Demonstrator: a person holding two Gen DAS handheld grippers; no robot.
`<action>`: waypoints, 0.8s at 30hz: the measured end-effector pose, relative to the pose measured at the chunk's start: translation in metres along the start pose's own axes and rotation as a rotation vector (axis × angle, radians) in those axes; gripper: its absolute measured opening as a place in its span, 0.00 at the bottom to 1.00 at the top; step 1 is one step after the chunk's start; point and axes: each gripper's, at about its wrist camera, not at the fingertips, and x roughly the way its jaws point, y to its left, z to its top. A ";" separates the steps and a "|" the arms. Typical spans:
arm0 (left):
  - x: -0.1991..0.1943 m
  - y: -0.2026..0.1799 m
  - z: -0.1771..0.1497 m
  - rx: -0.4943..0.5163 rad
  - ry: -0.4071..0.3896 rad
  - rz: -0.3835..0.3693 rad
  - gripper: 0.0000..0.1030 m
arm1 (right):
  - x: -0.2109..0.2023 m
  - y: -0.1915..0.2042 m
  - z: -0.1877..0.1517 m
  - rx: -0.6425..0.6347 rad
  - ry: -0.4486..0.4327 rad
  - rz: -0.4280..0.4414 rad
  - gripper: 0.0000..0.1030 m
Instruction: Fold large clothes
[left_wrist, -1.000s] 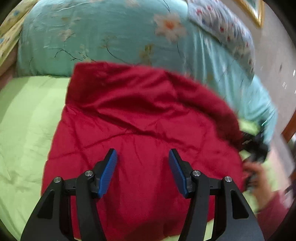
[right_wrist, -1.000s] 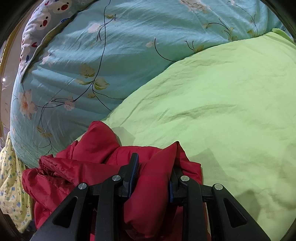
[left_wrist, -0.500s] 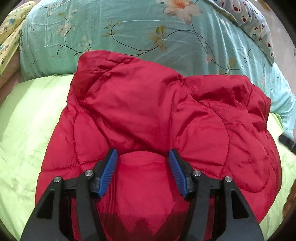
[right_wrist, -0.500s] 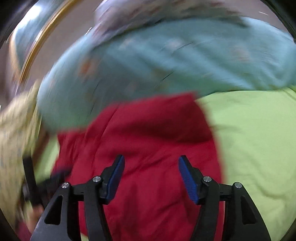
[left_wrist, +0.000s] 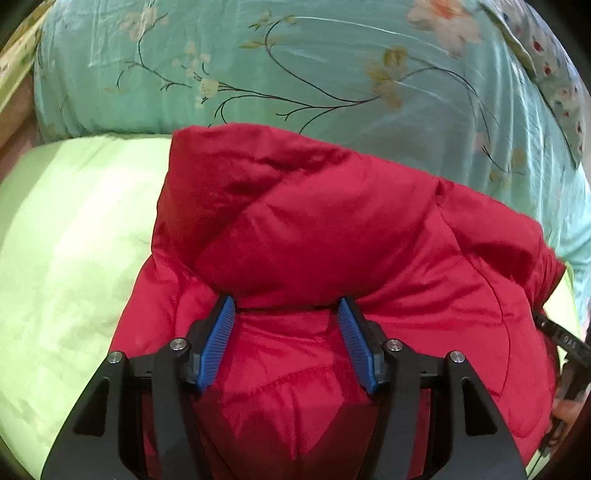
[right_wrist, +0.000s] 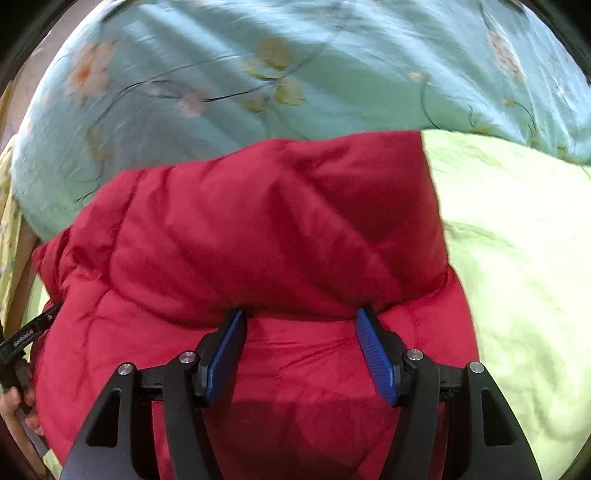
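Two layers of bedding: teal floral quilt (left_wrist: 332, 66) far, lime-green sheet (left_wrist: 66, 258) near | red padded jacket (left_wrist: 332, 240) folded on sheet against quilt | our left gripper (left_wrist: 286, 306) parted, unclamped | our right gripper (right_wrist: 299, 317) just opened, parted | lettering on neighbouring tool unreadable

The jacket (left_wrist: 332, 236) is laid folded on the bed (left_wrist: 66, 240), its far edge against the quilt (left_wrist: 295, 66) heaped behind. Bare sheet is left open to the jacket's left in the left view, to its right in the right view.
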 end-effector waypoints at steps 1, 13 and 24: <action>0.002 0.000 0.001 -0.002 -0.003 0.001 0.57 | 0.002 -0.002 0.001 0.013 -0.003 0.002 0.61; -0.007 0.011 0.003 -0.025 0.039 -0.046 0.58 | 0.003 -0.012 -0.006 0.027 -0.007 0.018 0.62; -0.081 0.043 -0.029 -0.041 -0.029 -0.083 0.70 | -0.046 -0.013 -0.011 -0.007 -0.036 0.066 0.67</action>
